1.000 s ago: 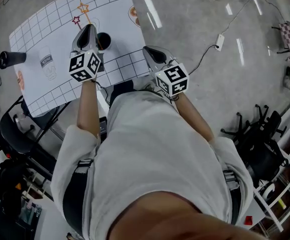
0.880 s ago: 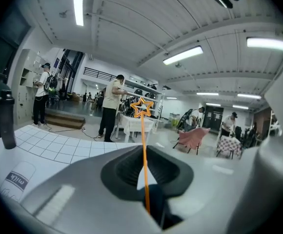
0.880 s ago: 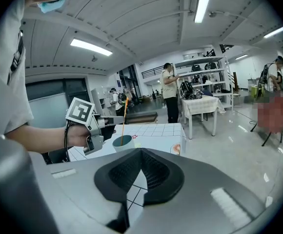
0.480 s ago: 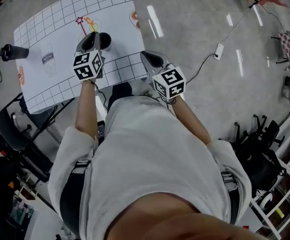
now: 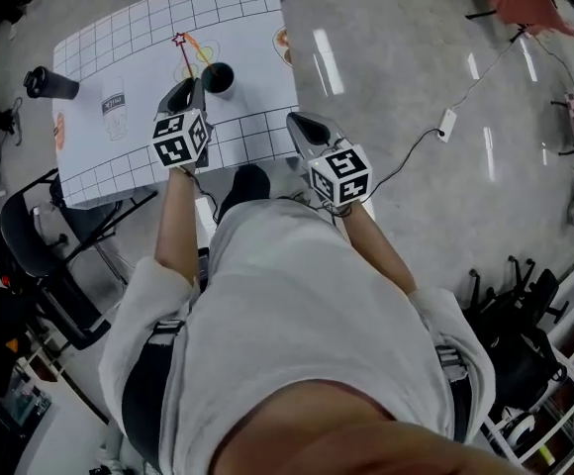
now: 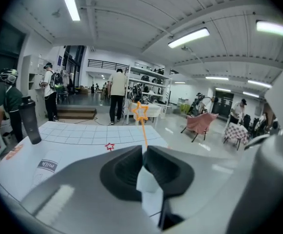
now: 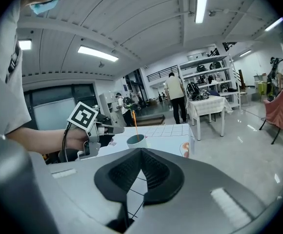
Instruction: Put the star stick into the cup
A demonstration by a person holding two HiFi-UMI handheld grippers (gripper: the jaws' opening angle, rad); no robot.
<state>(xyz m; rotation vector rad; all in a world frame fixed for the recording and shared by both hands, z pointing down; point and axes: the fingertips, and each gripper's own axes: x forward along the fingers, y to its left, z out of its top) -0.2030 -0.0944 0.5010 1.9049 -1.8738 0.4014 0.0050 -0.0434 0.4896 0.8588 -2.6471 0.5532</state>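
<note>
Left gripper (image 6: 142,152): jaws opening, the stick's stem in line with their narrow gap; pads seem off it.
Stick (image 6: 143,130): orange outline star on a slim orange stem, standing tilted in the cup (image 7: 135,140), mid-way across the table (image 5: 247,28). Likely light, whippy, slippery; best taken low on the stem.
Right gripper (image 7: 141,152): near right, closed, empty.

Bright ceiling tubes (image 6: 189,37) overhead; glare streaks on floor (image 5: 324,57) (fisheye, dark corners in 2 gripper views).
</note>
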